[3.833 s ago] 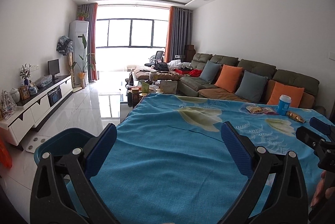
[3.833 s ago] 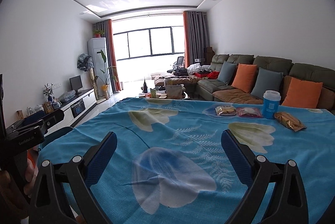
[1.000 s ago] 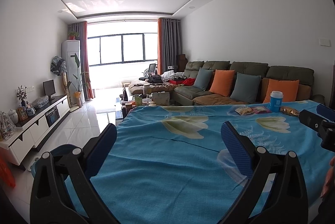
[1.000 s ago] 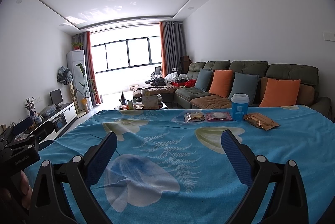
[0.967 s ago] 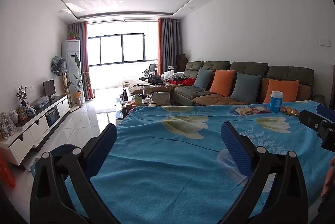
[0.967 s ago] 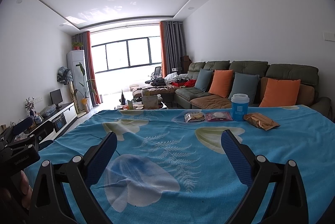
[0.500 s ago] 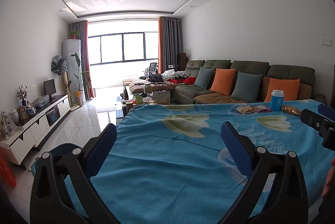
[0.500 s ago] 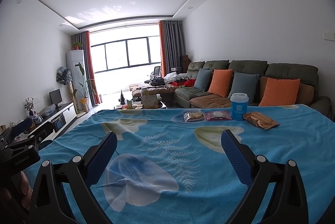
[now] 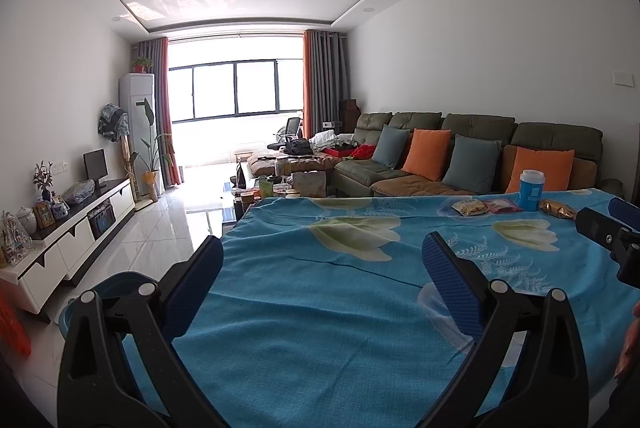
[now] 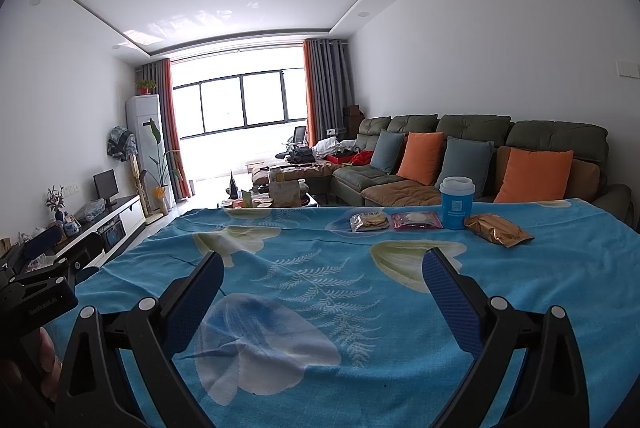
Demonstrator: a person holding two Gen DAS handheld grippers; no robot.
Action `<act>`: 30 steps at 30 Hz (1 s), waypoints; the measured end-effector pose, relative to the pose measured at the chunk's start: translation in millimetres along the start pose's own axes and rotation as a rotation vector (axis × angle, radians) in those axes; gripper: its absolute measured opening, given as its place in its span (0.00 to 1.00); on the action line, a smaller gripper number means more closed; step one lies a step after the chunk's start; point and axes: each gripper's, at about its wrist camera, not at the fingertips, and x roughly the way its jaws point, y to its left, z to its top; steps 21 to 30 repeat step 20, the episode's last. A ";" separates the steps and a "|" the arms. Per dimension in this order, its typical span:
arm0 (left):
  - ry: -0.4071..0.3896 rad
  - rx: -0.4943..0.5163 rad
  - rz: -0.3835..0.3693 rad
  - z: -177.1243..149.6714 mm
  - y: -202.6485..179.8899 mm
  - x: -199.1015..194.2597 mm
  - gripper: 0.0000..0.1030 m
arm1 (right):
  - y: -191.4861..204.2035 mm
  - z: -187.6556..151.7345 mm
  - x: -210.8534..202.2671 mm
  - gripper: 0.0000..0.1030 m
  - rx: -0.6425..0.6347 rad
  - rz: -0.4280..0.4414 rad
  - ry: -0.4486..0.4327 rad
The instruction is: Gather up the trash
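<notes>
Trash all untouched on far side of blue tablecloth (image 10: 320, 308): cracker pack (image 10: 369, 221), pink pack (image 10: 416, 220), blue cup (image 10: 456, 202), gold wrapper (image 10: 497, 229). Left gripper (image 9: 322, 282) and right gripper (image 10: 322, 286) both spread wide, empty. Blue bin (image 9: 110, 288) sits by table's left edge. Nothing collected yet, looks like.

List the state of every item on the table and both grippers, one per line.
Left gripper: open, empty.
Right gripper: open, empty.
Cup: upright, lid on.
Gold packet: lying flat, right of cup.
Pink packet: lying flat.
Clear packet: lying flat.
Tablecloth: spread, slightly creased.
</notes>
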 end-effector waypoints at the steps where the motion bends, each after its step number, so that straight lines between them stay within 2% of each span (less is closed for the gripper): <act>1: 0.002 -0.002 -0.002 -0.4 0.3 0.6 0.95 | 0.1 -0.1 0.1 0.93 0.000 0.000 0.001; 12: 0.029 0.007 -0.028 -0.7 -4.9 7.6 0.95 | -3.0 -2.2 2.9 0.93 0.008 -0.004 0.006; 17: 0.138 0.006 -0.051 2.7 -8.7 29.8 0.95 | -15.9 -2.1 9.3 0.93 0.019 -0.019 0.042; 20: 0.252 0.008 -0.057 4.4 -9.8 58.9 0.95 | -27.6 -1.3 15.0 0.93 0.037 -0.030 0.078; 30: 0.252 0.008 -0.057 4.4 -9.8 58.9 0.95 | -27.6 -1.3 15.0 0.93 0.037 -0.030 0.078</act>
